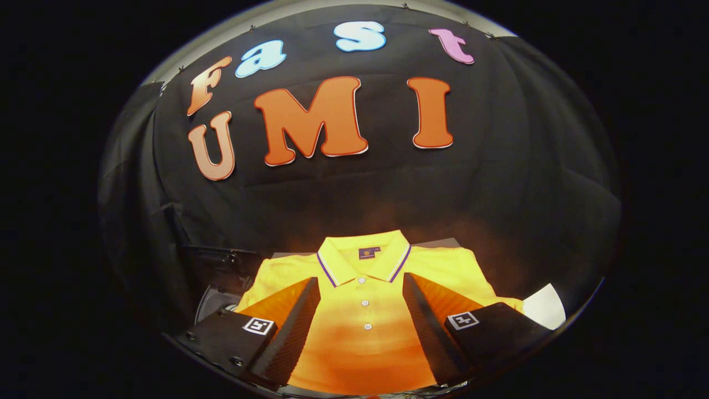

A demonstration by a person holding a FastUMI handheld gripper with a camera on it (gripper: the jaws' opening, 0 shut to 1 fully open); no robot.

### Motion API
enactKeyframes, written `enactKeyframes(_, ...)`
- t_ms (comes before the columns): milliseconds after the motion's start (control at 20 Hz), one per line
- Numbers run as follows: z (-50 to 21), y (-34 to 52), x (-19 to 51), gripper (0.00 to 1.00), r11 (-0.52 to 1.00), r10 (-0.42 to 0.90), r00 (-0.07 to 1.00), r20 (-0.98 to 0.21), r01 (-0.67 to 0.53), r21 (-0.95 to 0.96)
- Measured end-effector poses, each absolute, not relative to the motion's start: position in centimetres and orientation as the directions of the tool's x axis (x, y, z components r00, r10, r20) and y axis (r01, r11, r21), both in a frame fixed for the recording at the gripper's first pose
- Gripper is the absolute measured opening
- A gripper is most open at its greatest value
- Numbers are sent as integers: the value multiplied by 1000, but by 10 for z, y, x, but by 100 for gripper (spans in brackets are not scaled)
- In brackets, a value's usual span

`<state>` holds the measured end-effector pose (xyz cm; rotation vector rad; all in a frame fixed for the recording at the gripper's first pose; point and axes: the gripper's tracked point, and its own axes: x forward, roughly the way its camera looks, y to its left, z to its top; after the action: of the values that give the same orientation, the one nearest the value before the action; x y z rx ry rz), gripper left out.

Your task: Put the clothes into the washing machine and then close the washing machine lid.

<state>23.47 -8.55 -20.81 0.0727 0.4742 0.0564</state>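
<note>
Two fingers (pixel 361 332) stand wide open and hold nothing, with the folded yellow shirt (pixel 363 288) lying flat on the tabletop (pixel 545 305) between and just ahead of them, collar away from the gripper. A round dark opening, perhaps the washer (pixel 213 302), sits left of the shirt. Closing on flat cloth risks pinching one layer only, so the shirt could unfold or slip free

Gripper view. A warm light falls from the near side onto the yellow polo shirt (pixel 363 310), which glows orange and nearly overexposed low down; the booth's wall behind sinks into dimness. Fisheye distortion bends the scene at the margins. The spread gripper (pixel 361 291) fingers stay sharp, throwing little shadow.
</note>
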Motion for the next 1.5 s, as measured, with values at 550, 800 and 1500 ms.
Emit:
enactKeyframes(550, -287, -78, 249, 98, 999, 27, 692, -722, 12, 50)
enactKeyframes(800, -293, -79, 251, 98, 1000, 4, 619, -786, 1, 6)
enactKeyframes(1500, -293, -78, 254, 21, 995, 42, 541, -840, 53, 84)
